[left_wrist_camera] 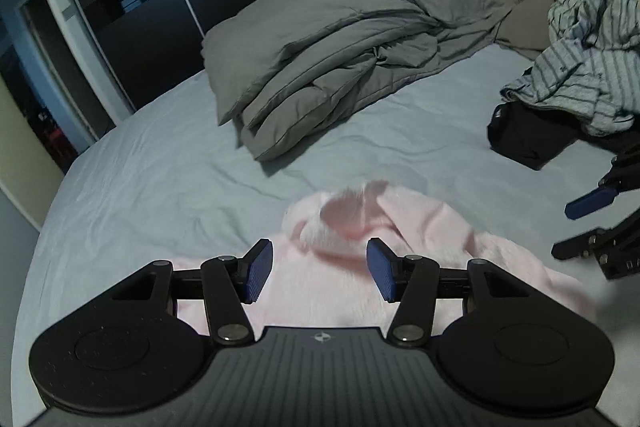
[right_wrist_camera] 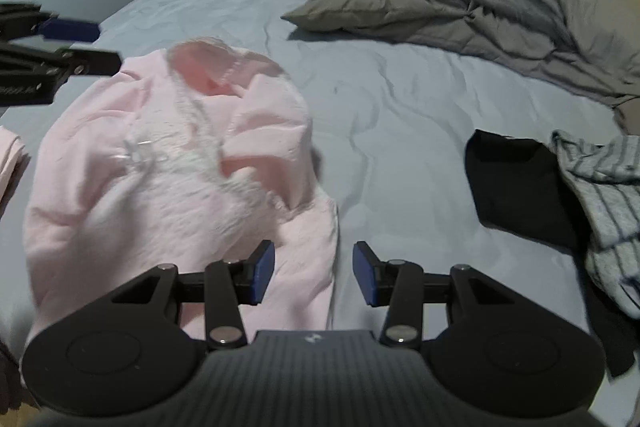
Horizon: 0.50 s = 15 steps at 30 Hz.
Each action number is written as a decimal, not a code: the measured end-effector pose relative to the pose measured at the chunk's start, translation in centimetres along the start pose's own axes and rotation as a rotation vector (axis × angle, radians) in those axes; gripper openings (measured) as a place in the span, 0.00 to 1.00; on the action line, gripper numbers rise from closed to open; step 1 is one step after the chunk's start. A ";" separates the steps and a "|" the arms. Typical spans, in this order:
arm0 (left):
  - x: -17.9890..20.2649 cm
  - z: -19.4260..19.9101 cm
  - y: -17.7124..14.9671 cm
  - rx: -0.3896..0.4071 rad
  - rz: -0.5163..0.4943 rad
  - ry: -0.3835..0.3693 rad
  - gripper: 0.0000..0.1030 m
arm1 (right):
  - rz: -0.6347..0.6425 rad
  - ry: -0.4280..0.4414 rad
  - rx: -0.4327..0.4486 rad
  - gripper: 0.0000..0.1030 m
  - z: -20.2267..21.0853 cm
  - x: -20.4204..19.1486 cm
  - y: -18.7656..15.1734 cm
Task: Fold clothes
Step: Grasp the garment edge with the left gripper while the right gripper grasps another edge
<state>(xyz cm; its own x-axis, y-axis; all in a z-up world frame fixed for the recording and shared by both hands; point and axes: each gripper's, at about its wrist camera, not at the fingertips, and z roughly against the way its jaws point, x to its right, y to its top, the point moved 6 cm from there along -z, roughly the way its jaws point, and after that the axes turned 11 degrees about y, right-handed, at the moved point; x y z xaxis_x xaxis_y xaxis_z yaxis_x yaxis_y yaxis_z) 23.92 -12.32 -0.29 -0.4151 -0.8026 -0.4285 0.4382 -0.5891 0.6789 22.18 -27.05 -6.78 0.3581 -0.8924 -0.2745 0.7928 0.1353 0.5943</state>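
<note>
We see the pink fleece garment (right_wrist_camera: 168, 163) crumpled on the grey bedsheet (right_wrist_camera: 400, 131). Left gripper (left_wrist_camera: 320, 273) and right gripper (right_wrist_camera: 314, 275) both spread wide above it, holding nothing. 2 other garments, black garment (right_wrist_camera: 516, 187) and striped shirt (right_wrist_camera: 612, 195), lie well apart.

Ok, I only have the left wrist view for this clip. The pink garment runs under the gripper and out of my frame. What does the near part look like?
Observer: From the right wrist camera, the pink garment is a rumpled heap with a fluffy white lining turned outward, not laid flat.
Operator: Is the right gripper holding any of it? I only see its fingers at my edge.
Observer: No. The right gripper is open, with the garment's right edge under its left pad and bare grey sheet in the gap.
Operator: Anything else pink around?
Observer: Yes, a second strip of pink fabric lies at the far left edge, apart from the heap.
</note>
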 end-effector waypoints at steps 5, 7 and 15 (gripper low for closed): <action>1.7 -4.9 1.2 -0.023 -0.076 -0.041 0.49 | -0.036 0.026 -0.034 0.46 -2.8 2.0 0.2; 2.4 -6.5 1.7 -0.018 -0.123 -0.032 0.49 | -0.043 0.033 -0.048 0.46 -3.2 2.3 -0.1; 4.7 -10.4 0.9 -0.127 -0.268 -0.112 0.20 | -0.074 0.083 -0.096 0.45 -3.0 2.7 -2.1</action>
<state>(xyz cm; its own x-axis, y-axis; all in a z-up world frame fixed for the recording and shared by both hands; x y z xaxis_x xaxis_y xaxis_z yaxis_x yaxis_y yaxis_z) 30.66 -17.63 -7.89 -0.6114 -0.6060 -0.5088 0.3946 -0.7909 0.4677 22.96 -28.45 -11.05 0.3330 -0.8633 -0.3792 0.8610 0.1144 0.4957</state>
